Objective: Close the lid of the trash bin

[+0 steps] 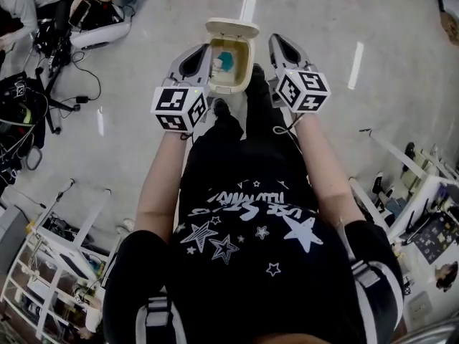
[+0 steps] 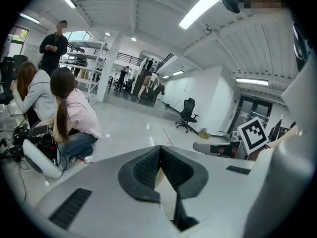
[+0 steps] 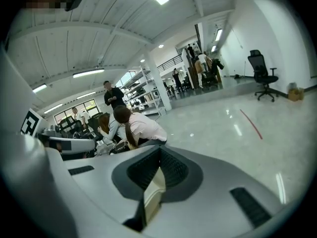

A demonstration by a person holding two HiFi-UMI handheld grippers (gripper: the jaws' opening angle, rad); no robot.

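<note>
A cream trash bin stands on the floor ahead of me, its lid tipped up and back, open. Something blue lies inside. My left gripper hangs beside the bin's left wall and my right gripper a little off its right wall, both pointing forward. In the left gripper view the jaws meet at their tips, and a cream sliver of the bin shows through the gap behind them. The right gripper view shows the same: tips together, cream bin edge in the gap. Neither gripper holds anything.
Two people sit on the floor to the far left, beside cables and gear. White racks stand at my lower left and more equipment at the right. An office chair is far off.
</note>
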